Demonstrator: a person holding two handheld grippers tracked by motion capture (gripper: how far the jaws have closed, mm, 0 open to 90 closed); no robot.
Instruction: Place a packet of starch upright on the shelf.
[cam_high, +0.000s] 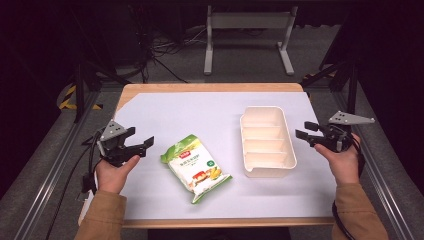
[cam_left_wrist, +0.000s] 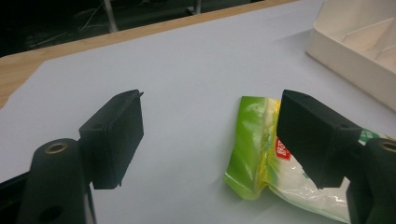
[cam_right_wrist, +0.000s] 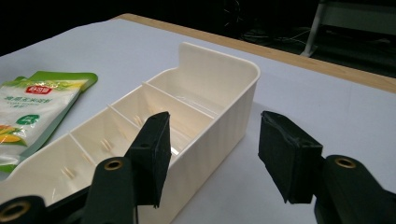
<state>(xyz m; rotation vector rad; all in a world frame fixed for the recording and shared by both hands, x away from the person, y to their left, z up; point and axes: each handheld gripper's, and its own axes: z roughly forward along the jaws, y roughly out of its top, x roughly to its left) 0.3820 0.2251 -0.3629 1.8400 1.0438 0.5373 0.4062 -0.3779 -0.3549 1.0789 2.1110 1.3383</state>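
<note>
In the high view a green and white snack packet lies flat on the white sheet covering the table, slightly left of the frame's centre and turned at a slant, its printed face up. Right of centre stands a cream divided tray, long and narrow, its cross walls parting it into several compartments, all bare. The left claw hovers at the middle left of the frame, just beside the packet's upper left corner and apart from it, held by the person's left hand that comes in from the lower left. Its jaws stand wide with nothing between them; in the left gripper view they frame bare sheet, and the packet's green edge shows at the lower right, partly behind the right-hand jaw. The right claw sits at the middle right of the high view, just beside the tray's right wall, gripped by the right hand. Its jaws are also spread wide and hold nothing; in the right gripper view the tray's outer wall passes between them, one jaw over a compartment and the other outside, though I cannot tell whether either touches the wall. The packet shows at that view's left edge, well apart from this claw
</note>
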